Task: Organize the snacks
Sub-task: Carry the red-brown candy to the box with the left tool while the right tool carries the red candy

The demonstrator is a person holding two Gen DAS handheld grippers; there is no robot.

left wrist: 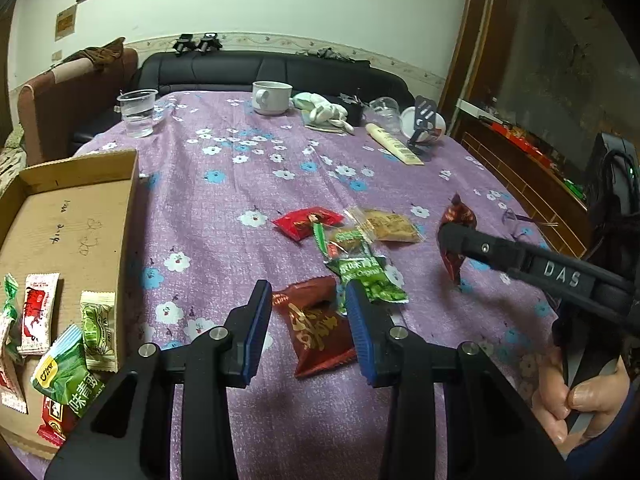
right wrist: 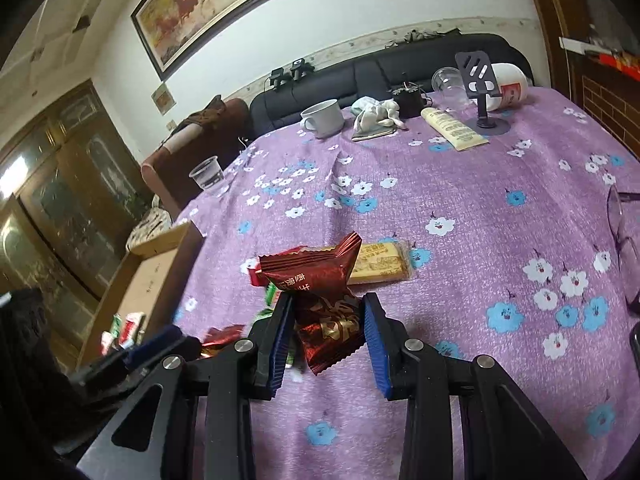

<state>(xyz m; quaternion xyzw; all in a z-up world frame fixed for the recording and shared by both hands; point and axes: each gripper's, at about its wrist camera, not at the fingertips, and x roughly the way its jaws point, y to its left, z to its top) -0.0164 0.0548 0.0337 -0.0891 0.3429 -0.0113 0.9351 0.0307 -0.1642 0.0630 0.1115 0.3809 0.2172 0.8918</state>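
A: Right tongs?

B: My right gripper point(right wrist: 325, 322) is clamping a dark red snack packet point(right wrist: 320, 304), pads pressing both sides, and I'm holding it lifted off the purple floral tablecloth point(right wrist: 480, 208).

A: Left?

B: My left gripper point(left wrist: 308, 320) is standing parted, gripping nothing. It's hovering over a brown-red packet point(left wrist: 316, 324) that's lying flat on the cloth between the fingers; whether the pads touch it I can't tell.

A: Loose snacks?

B: Just past the left fingers a green pea packet point(left wrist: 368, 276) is lying, then a red packet point(left wrist: 306, 222) and a clear-wrapped biscuit point(left wrist: 390, 224), all in one cluster mid-table.

A: Containers?

B: A cardboard box point(left wrist: 80, 200) is sitting at the left table edge, open on top. Its near end is holding a red-and-white packet point(left wrist: 38, 306), a pale green packet point(left wrist: 98, 326), a green-and-blue packet point(left wrist: 66, 372) and more red ones; the far end is bare cardboard with scribbles.

A: Anything else?

B: At the far edge a clear plastic cup point(left wrist: 137, 112) is holding water and a white mug point(left wrist: 271, 97) is standing, contents not visible.
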